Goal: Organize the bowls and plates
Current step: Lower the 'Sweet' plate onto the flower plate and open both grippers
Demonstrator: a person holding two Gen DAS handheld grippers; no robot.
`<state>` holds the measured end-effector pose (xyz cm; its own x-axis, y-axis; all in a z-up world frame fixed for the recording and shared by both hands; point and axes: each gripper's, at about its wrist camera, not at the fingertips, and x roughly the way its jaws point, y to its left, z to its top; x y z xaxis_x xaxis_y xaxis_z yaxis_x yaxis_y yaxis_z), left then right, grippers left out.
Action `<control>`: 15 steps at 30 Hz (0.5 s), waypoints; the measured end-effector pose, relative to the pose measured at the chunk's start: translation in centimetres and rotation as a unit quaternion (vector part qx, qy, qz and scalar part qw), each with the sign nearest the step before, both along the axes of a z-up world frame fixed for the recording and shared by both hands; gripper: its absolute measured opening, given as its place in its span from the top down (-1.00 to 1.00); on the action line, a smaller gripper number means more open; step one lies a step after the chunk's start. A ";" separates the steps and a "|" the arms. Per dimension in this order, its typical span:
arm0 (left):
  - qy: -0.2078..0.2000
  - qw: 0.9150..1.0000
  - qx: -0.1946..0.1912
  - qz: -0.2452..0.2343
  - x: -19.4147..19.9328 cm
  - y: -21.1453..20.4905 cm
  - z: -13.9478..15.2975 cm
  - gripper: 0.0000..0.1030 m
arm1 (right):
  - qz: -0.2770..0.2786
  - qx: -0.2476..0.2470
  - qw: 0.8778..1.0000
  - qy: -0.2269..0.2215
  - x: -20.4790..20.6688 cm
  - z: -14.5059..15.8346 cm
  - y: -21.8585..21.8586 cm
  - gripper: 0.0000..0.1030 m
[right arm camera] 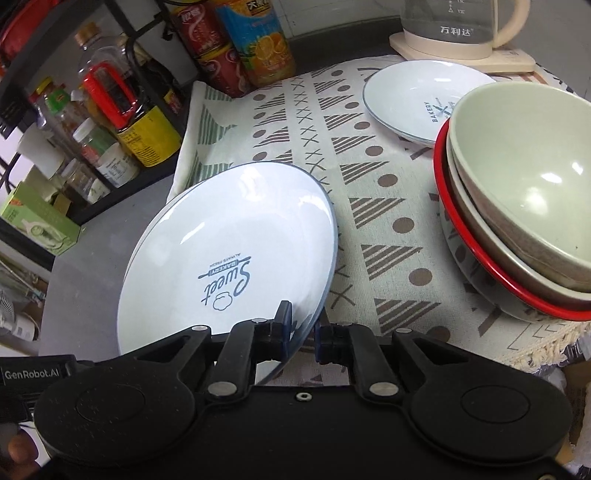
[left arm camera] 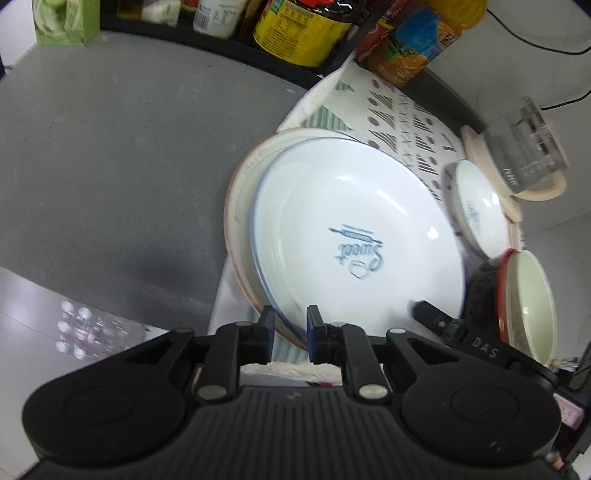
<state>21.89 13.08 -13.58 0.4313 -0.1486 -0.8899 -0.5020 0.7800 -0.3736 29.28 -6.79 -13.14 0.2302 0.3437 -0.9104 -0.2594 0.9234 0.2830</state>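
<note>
A white "Sweet Bakery" plate (right arm camera: 229, 258) with a blue rim is tilted above the patterned cloth (right arm camera: 369, 229). My right gripper (right arm camera: 301, 332) is shut on its near rim. In the left wrist view the same plate (left arm camera: 354, 229) sits over a larger pink-rimmed plate (left arm camera: 243, 192). My left gripper (left arm camera: 290, 332) straddles the near rims of both plates, its jaws narrowly apart; contact is unclear. The right gripper's finger (left arm camera: 436, 317) shows at the plate's right edge. A smaller white plate (right arm camera: 421, 99) lies at the back. Stacked bowls (right arm camera: 524, 199), green on top, red-rimmed below, stand at the right.
A black rack with bottles and jars (right arm camera: 122, 122) stands at the back left. Juice bottles (right arm camera: 258, 44) stand behind the cloth. A glass kettle (right arm camera: 454, 29) on a cream base is at the back right. A green box (left arm camera: 62, 22) sits on the grey counter (left arm camera: 110, 166).
</note>
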 end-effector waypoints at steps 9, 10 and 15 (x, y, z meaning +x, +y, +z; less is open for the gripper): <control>0.015 0.999 0.030 0.034 0.3 3.5 0.3 0.28 | -0.012 -0.007 1.000 0.002 1.0 -0.8 0.4 0.75; 0.014 0.999 0.029 0.038 0.4 3.8 0.2 0.20 | -0.012 -0.008 1.000 0.003 0.9 -0.9 0.5 0.74; 0.013 0.999 0.036 0.039 1.1 3.8 -0.7 0.15 | -0.009 -0.012 1.000 0.008 0.9 -1.6 1.1 0.69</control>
<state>22.94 16.88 -14.24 0.4162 -0.0505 -0.9078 -0.5704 0.7630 -0.3040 30.14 -5.73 -14.72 0.2225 0.3175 -0.9218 -0.2379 0.9346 0.2644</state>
